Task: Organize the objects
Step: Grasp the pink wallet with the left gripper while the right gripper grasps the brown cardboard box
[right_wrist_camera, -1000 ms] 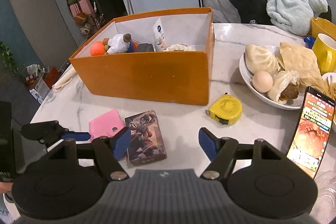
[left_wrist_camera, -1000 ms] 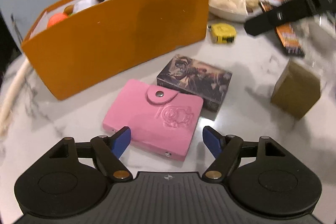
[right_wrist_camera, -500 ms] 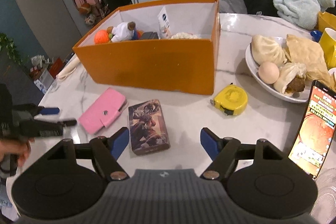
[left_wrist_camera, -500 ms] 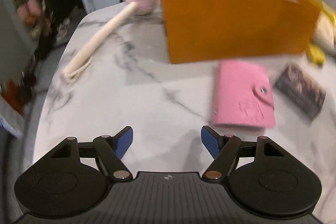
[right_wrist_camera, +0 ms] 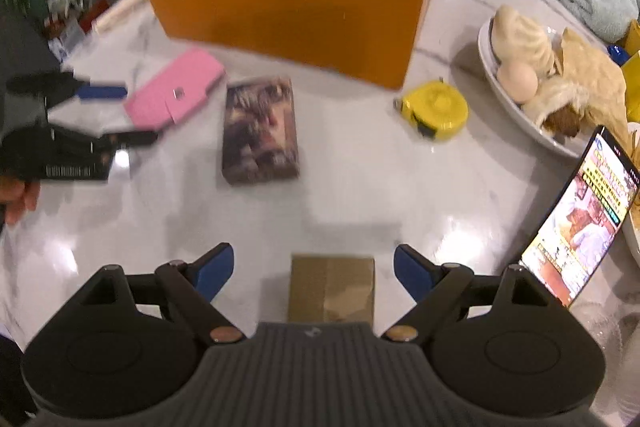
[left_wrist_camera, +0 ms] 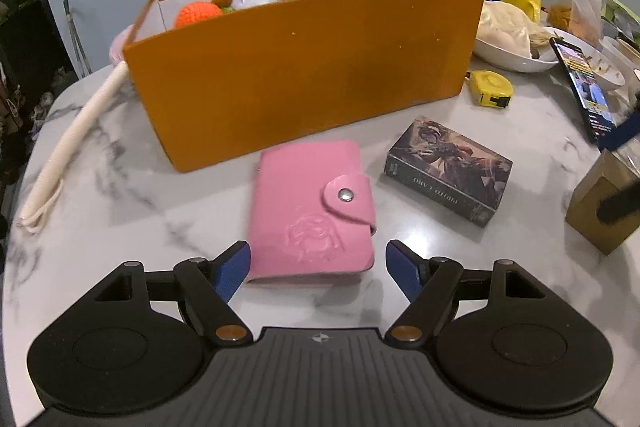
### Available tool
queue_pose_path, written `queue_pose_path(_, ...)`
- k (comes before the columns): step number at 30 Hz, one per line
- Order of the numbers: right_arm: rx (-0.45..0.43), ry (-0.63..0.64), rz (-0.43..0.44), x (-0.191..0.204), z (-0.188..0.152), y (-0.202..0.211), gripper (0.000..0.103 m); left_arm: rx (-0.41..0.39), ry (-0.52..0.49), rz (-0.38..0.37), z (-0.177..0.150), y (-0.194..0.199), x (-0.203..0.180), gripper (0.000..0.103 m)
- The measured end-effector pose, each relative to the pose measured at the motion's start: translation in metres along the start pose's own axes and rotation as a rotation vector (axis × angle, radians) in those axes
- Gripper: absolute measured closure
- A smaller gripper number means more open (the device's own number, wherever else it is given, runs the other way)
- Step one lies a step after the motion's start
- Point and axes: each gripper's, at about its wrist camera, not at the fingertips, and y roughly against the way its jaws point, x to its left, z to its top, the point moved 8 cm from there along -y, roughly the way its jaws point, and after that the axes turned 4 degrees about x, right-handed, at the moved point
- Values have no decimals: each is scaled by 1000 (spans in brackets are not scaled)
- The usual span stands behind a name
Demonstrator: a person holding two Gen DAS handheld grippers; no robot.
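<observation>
with both jaws opening, my left hand-held gripper straddles the pink wallet and my right hand-held gripper the brown box; next i'd close, then lift into the orange bin.

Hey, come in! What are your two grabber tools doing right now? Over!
Left tool opening, pink wallet between tips, not gripped. Right tool opening over brown box. Orange bin behind; nothing blocking.

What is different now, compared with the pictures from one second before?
The right gripper tipped down over the brown box, its jaws opening, nothing gripped. The left gripper swung aside and came back to the pink wallet, jaws opening, pads not touching. Wallet, card box, tape measure and orange box stayed put.
</observation>
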Motion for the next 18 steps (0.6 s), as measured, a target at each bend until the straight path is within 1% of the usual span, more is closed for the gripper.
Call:
queue_pose_path(5,66,46,-40,-6,-13,-10,15,13,-10,55,5,-13,0,14)
queue_pose_path(9,91,50,-33,-8,-17,-13,16,5,13,31,10,-17,1,10)
queue_pose_path(12,110,51,-30,-8,-19,-16,22,13,28,29,13,-22,1,8)
queue_pose_path(13,118,52,-28,-7,-20,-18,26,19,36,30,13,-25,1,8)
queue_pose_path(17,132,63,-32,-5,-23,-21,36,20,82,11,14,-31,5,6)
queue_pose_path(18,135,67,-35,-5,-24,-22,36,19,81,14,15,-32,4,5)
